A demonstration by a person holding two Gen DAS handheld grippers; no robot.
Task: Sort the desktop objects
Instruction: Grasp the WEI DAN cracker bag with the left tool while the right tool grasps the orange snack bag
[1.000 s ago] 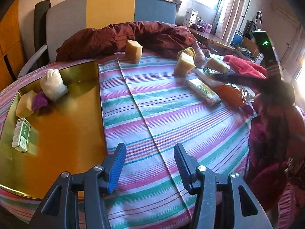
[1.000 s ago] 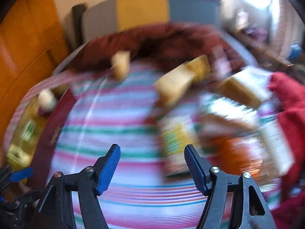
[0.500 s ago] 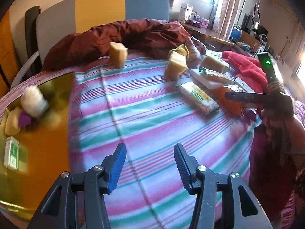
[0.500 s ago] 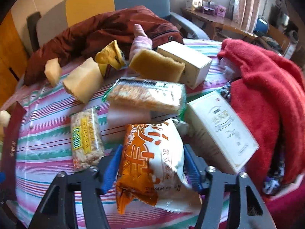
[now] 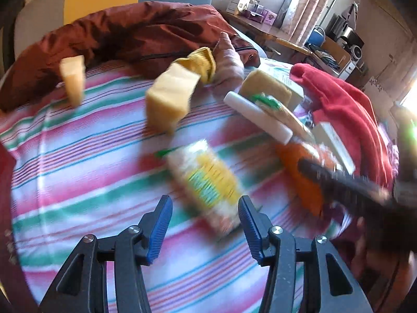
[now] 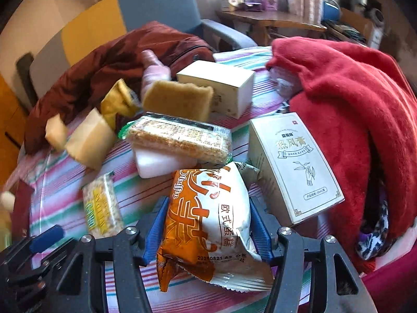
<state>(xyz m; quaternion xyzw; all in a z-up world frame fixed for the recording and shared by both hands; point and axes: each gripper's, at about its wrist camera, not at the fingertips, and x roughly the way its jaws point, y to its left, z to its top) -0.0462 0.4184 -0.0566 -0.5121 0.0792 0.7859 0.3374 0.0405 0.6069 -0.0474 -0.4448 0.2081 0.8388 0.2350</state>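
Note:
My right gripper (image 6: 207, 228) has its blue pads on both sides of an orange and white cake packet (image 6: 208, 221) lying on the striped cloth; the jaws are still wide and look to touch its sides. My left gripper (image 5: 205, 224) is open, just before a yellow-labelled cracker pack (image 5: 208, 182), which also shows in the right wrist view (image 6: 101, 207). The orange packet also shows in the left wrist view (image 5: 299, 172), with the right gripper's dark finger across it. Sponge blocks (image 5: 169, 99) (image 5: 73, 78) stand further back.
A clear cracker packet (image 6: 179, 137) lies on a white block (image 6: 161, 163). A brown sponge (image 6: 177, 100), a cream box (image 6: 219, 86) and a white printed box (image 6: 294, 164) lie behind. A red fleece (image 6: 346, 109) covers the right, a maroon jacket (image 5: 125, 34) the back.
My left gripper has swung right from the gold tray toward the cracker pack. My right gripper has moved forward around the orange packet, which now sits deeper between the pads.

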